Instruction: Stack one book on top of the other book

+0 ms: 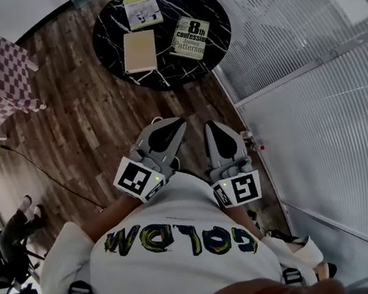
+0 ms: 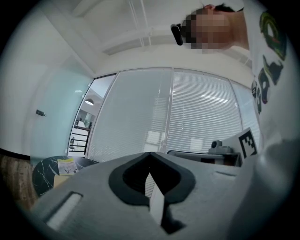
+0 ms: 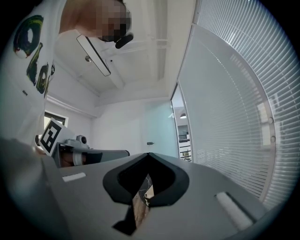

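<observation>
White shirt (image 1: pixel 179 203) up close, then left gripper (image 1: pixel 172 126) and right gripper (image 1: pixel 213 126), both pinched shut, empty. Well ahead of the fingertips, lying apart on the round table (image 1: pixel 108 30): tan book (image 1: pixel 139 51), yellow book (image 1: pixel 142 9), spiral book (image 1: pixel 191 37).

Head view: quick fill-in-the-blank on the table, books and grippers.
The round black table holds ____ books.
The 8th Confession book lies to the ____ of the tan book.
The left gripper and the right gripper both have jaws ____.
Missing: three; right; shut.
</observation>
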